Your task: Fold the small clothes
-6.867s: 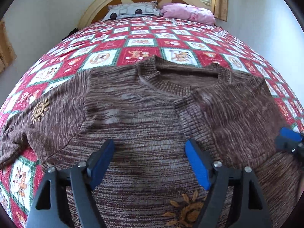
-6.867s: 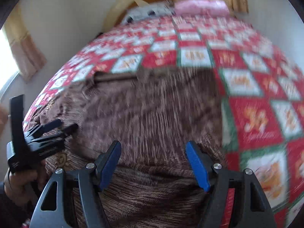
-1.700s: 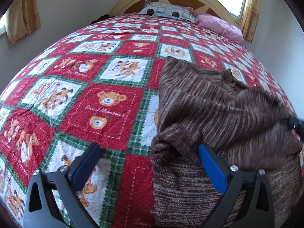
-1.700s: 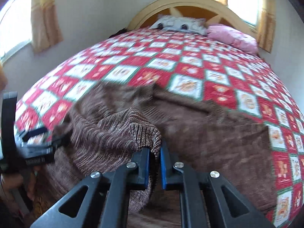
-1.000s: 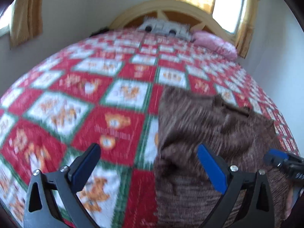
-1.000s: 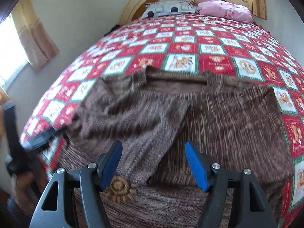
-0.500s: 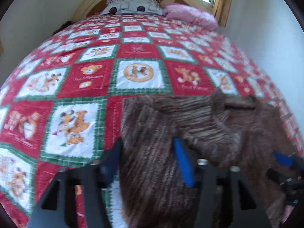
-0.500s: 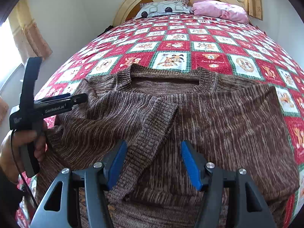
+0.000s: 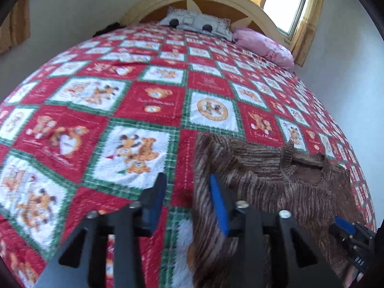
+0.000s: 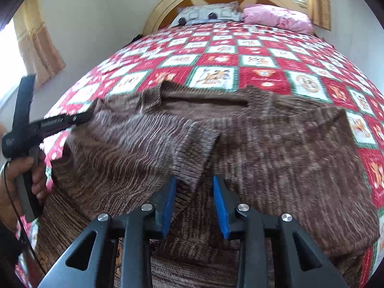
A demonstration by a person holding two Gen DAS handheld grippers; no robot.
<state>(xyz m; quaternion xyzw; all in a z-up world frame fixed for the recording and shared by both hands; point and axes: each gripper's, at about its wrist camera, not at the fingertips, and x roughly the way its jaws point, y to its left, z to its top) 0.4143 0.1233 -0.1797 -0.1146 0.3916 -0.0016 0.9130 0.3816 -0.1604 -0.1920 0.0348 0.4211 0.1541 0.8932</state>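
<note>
Both sleeves now lie folded in over the brown sweater (image 10: 240, 148) on the bed's red patchwork quilt (image 9: 100, 110). Left claw (image 9: 187, 201) has just been opening slightly and straddles the sweater's left edge, pads not pressing. Right claw (image 10: 194, 206) has just been closing around the sleeve cuff below the collar, not yet pinching it — probably readying the next fold.
</note>
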